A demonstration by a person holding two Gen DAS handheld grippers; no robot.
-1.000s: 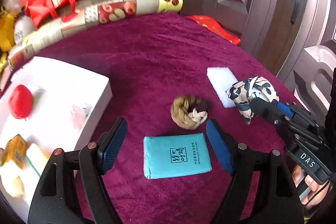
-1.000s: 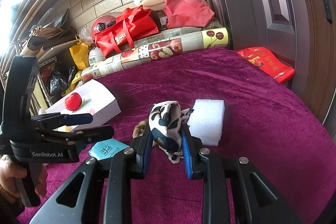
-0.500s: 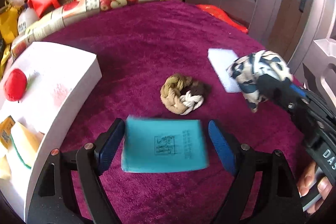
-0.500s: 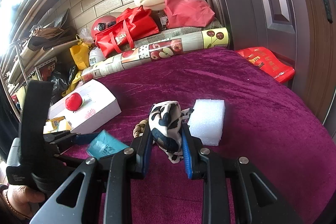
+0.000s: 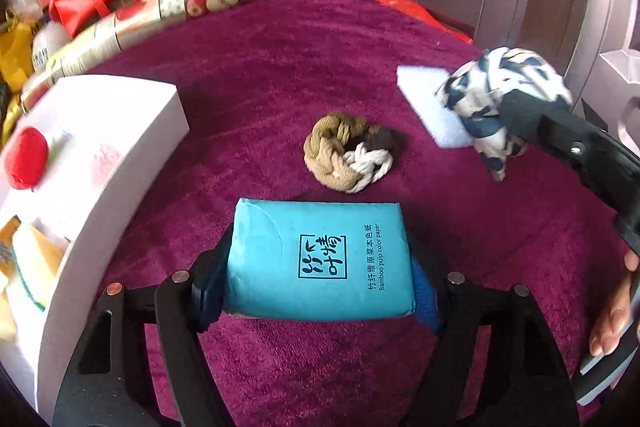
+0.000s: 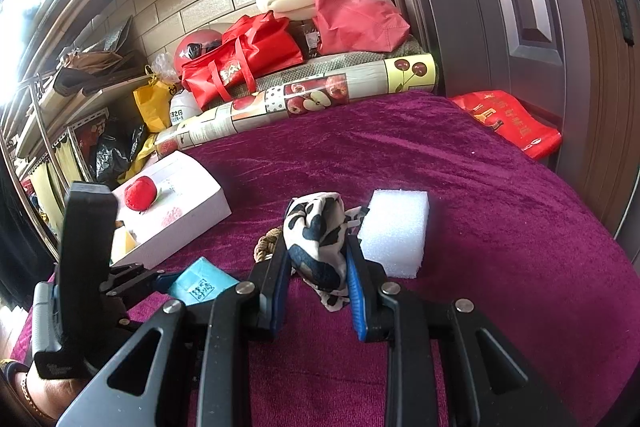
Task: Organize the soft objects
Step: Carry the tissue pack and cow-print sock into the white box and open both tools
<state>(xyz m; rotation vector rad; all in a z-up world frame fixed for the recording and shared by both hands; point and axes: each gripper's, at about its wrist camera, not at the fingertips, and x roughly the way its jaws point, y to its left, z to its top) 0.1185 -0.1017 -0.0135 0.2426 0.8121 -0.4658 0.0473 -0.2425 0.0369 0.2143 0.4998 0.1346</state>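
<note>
A teal tissue pack (image 5: 320, 259) sits between the fingers of my left gripper (image 5: 320, 263), whose jaws are closing with the blue pads against the pack's two sides. My right gripper (image 6: 318, 267) is shut on a black-and-white patterned cloth bundle (image 6: 316, 227), held just above the purple cloth. A braided brown-and-white rope ring (image 5: 350, 151) lies beyond the pack. Beside the bundle lies a white foam block (image 6: 394, 227). At the left stands a white box (image 5: 100, 147) with a red soft ball (image 5: 26, 159) and yellow sponges in it.
Purple velvet (image 6: 480, 227) covers the table. Along its far edge lie a fruit-print roll (image 6: 300, 99), red bags (image 6: 240, 63) and a red packet (image 6: 508, 123). A dark door (image 6: 500, 7) stands to the right, and cluttered shelves (image 6: 60, 107) to the left.
My left gripper came down and forward around the teal pack, and its jaws narrowed onto the pack's sides. The right gripper kept still with the cloth bundle.
</note>
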